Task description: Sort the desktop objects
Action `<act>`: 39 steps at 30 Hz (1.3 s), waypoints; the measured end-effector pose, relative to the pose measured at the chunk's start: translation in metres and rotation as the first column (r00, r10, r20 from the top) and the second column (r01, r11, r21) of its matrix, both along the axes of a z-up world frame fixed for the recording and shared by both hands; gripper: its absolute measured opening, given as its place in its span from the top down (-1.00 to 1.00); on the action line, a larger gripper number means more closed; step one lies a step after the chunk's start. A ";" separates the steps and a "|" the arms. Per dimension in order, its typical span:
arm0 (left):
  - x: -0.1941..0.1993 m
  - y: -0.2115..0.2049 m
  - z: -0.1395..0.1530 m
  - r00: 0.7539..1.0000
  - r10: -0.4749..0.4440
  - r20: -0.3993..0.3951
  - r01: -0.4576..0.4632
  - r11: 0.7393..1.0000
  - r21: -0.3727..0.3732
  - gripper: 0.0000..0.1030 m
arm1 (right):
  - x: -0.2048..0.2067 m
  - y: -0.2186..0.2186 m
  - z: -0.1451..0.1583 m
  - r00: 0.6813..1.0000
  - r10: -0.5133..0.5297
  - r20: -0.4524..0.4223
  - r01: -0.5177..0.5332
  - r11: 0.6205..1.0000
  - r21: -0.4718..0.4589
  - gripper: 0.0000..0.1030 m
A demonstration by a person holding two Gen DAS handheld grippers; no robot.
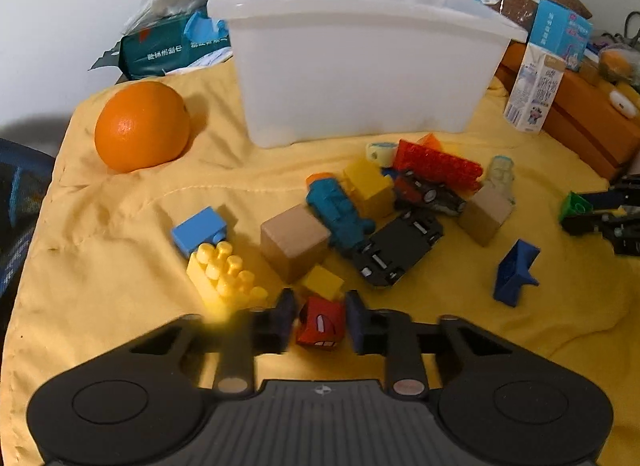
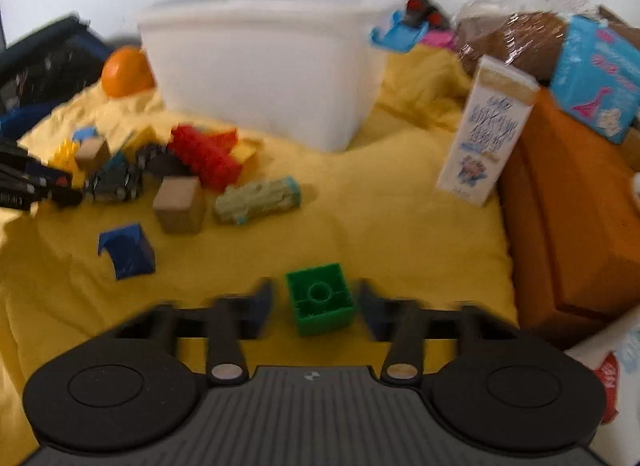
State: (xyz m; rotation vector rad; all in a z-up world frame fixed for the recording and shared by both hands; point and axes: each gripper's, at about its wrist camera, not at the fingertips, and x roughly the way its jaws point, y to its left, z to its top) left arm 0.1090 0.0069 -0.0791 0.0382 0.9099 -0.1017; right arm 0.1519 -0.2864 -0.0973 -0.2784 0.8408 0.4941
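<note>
**Both claws down at toys on the yellow cloth**

On the far left of the left wrist view an orange (image 1: 142,125) sits on the yellow cloth (image 1: 120,225), well apart from the toy pile. Behind it lies a green tissue pack (image 1: 160,49). A white bin (image 1: 360,65) stands upright at the back centre. In front of the bin the pile spreads out: a blue brick (image 1: 199,229) just beside a yellow studded brick (image 1: 224,278), a wooden cube (image 1: 294,244), a teal figure (image 1: 338,209), a black toy car (image 1: 400,248) lying wheels up, a red studded plate (image 1: 436,165) and a second wooden cube (image 1: 486,215). Further right a dark blue block (image 1: 514,272) lies alone, and a milk carton (image 1: 534,93) stands upright against an orange box (image 1: 588,121).

The left gripper (image 1: 320,324) sits low at the near edge of the pile, its jaws narrowed around a small red block (image 1: 322,326); both pads look to be touching its sides, and the block rests on the cloth.

In the blurred right wrist view, the right gripper (image 2: 318,306) straddles a green brick (image 2: 322,298) lying hollow side up on the cloth, apart from the pile. Its jaws are part open, with a visible gap on each side of the brick, so nothing is gripped.
</note>
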 end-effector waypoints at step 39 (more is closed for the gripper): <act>0.126 0.003 0.146 0.975 0.123 0.183 -0.106 0.989 -0.099 0.01 | 0.137 0.061 0.125 0.991 -0.129 0.040 0.112 0.953 0.282 -0.24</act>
